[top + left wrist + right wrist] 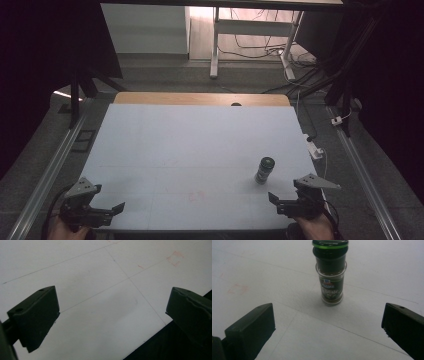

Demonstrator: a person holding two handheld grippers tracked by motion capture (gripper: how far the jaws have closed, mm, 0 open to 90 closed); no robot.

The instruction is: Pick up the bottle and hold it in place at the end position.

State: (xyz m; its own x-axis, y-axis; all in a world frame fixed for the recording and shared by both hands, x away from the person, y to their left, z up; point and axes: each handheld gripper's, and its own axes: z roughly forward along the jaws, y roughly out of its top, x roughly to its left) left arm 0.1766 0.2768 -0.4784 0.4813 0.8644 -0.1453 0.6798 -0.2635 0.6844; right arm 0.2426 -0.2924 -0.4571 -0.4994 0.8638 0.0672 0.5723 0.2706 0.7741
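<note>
The right claw (274, 199) is held near the table's (200, 150) front edge with its jaws wide apart and nothing between them. The jar (331, 272) stands upright just ahead of it, roughly centred in the gap between the jaws as seen in the right gripper view, but well short of being enclosed. In the high view the jar (264, 170) is seen slightly to the left of and beyond the claw.

The step in hand is judged to be the approach to a grasp. It would be done well if the claw were moved straight forward, kept level, until the jar's glass body sits between the pads, not the narrower dark cap. The jaws should be closed only once both sides are clear, since a tall, slim jar is easily tipped by a one-sided touch. A grip low on the body would be steadier.

The left claw (118, 207) is held at the opposite front corner, well apart from the jar, its jaws likewise spread over bare table (100, 302), with faint red marks (175, 258) ahead of it.

The jar is closed by a dark cap with a green ring. Dark contents are seen through the glass, filling most of it; a spice is suggested by the label, though the kind cannot be read.
</note>
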